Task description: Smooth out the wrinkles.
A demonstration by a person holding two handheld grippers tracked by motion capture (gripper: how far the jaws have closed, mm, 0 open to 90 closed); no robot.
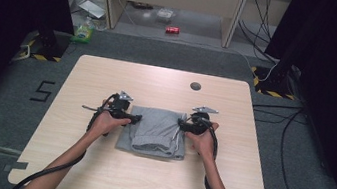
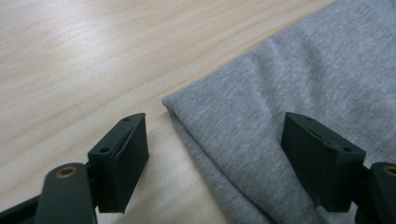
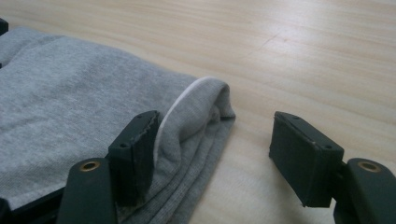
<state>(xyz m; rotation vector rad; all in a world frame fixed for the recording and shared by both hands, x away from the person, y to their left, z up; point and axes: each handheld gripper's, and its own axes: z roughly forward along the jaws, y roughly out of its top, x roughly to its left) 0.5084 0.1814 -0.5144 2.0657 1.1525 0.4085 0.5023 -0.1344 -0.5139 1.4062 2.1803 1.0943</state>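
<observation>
Jaws apart, both grippers (image 1: 138, 118) (image 1: 180, 123) hide garment (image 1: 156, 129) corners.

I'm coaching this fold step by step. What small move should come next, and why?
Probably close both grippers: the left gripper and right gripper each stand open astride a far corner of the folded grey garment, and neither is pinching the cloth yet.

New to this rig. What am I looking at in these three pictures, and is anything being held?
A person sits at a wooden table with a hand-held two-jaw tool in each hand: the left gripper and the right gripper. The high view looks down from above; the other two pictures come from cameras riding on each gripper, looking along its black jaws. A folded grey garment lies between the hands. Both grippers are open, each straddling a corner of the garment. Nothing is clamped.
</observation>
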